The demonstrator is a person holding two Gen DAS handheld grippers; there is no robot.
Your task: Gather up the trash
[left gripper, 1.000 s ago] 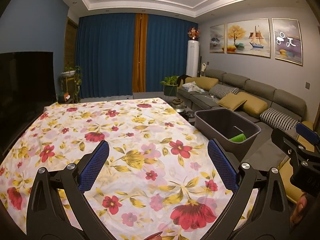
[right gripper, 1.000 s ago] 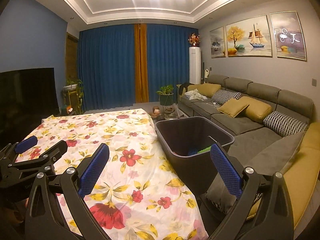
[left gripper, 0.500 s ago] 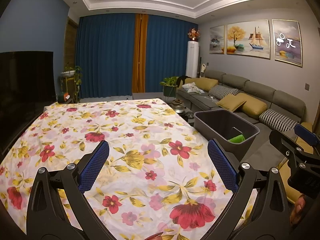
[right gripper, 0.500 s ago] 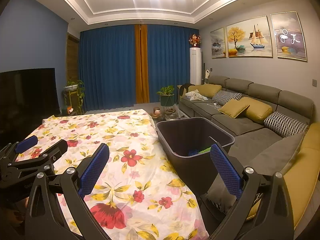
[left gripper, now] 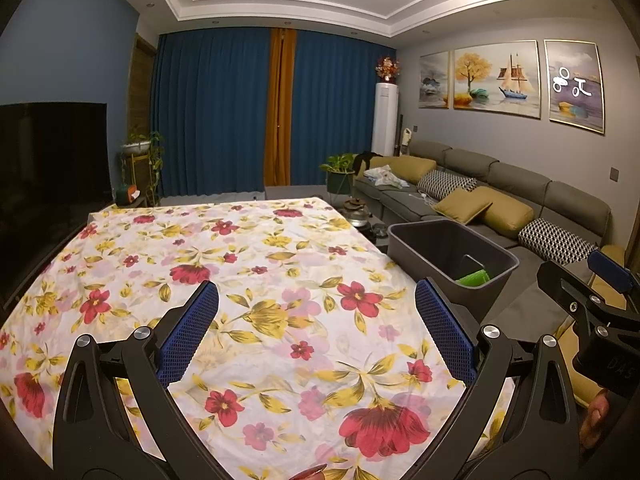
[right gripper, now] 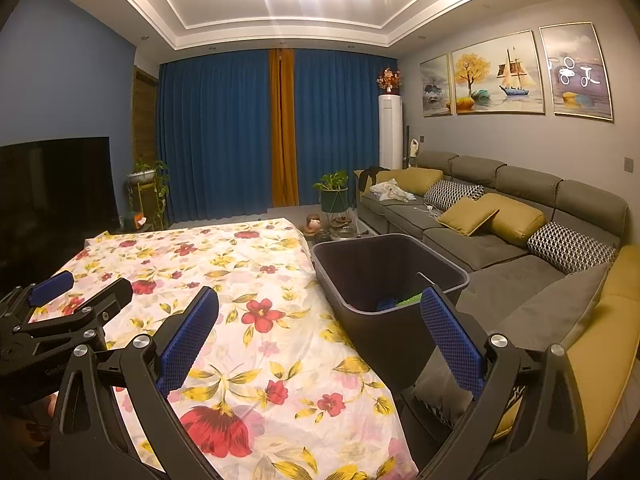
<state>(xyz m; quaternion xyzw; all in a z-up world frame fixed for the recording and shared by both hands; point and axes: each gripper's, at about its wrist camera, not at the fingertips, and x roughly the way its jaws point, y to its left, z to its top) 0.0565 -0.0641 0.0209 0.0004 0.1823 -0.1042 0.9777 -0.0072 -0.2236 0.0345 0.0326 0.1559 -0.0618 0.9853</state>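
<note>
Floral cloth [left gripper: 256,280] on table; sofa [right gripper: 500,220] w/ cushions [right gripper: 492,216].

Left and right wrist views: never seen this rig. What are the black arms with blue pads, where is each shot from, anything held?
No robot here: a person carries two handheld grippers, each with a fisheye camera looking along its fingers. The left gripper sits over the flowered cloth; the right gripper points at the dark bin beside the cloth. Each view also catches the other gripper at its edge. Both are open and hold nothing. The cloth shows no loose items; something green lies in the bin.
</note>
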